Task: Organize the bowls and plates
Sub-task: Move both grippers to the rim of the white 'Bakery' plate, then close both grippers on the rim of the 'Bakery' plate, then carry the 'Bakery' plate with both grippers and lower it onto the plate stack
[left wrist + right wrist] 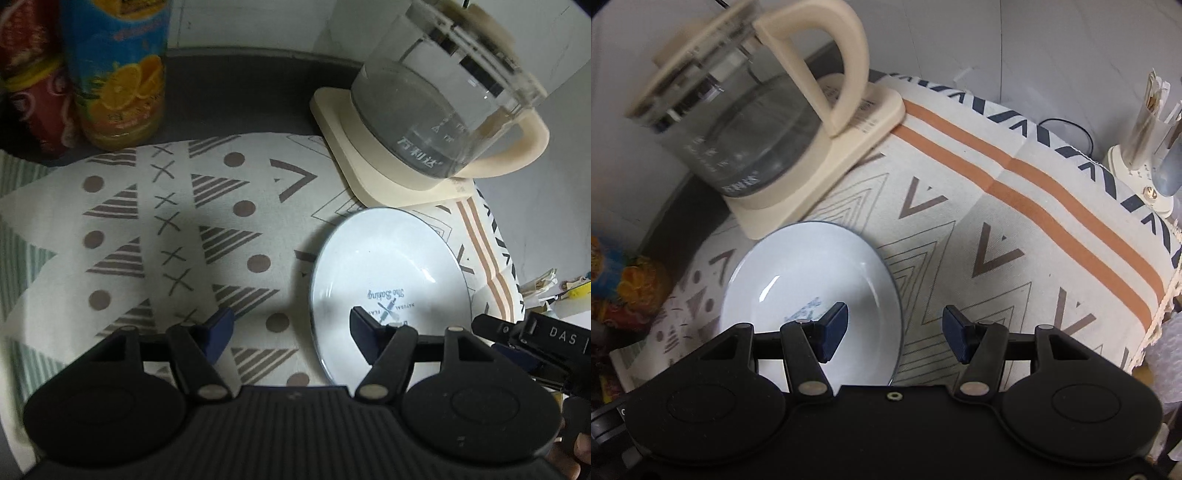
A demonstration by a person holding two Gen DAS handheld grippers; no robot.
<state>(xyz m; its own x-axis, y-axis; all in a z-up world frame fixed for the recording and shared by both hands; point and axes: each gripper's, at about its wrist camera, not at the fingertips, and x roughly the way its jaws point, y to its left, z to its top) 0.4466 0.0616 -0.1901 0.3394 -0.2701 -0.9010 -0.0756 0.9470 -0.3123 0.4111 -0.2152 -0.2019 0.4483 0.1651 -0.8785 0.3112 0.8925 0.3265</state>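
one white shallow ceramic plate with a thin dark rim and blue print in its well point(388, 273) is all the crockery i can see, so i judge this to be the approach step: nothing is lifted yet, and no bowl or stack shows from either wrist.

my left gripper point(291, 328) hovers above the patterned cloth point(147, 229), jaws spread wide and holding nothing. the plate lies flat just ahead and to the right of it, with my right finger tip over the plate's near part. my right gripper point(892, 328) is likewise wide open and empty; the plate point(812, 280) sits ahead and to its left, my left finger over the plate's well and my right finger over bare cloth, so the plate's right rim falls between the jaws.

just beyond the plate stands a glass kettle with a cream handle on a cream base point(768, 122), close to the far rim. far to my left gripper's front-left stands an orange-printed drink bottle point(118, 70).

next, i think, one gripper must drop and pinch the rim. both grippers are pitched downward, side by side, the right one's edge showing beside my left.
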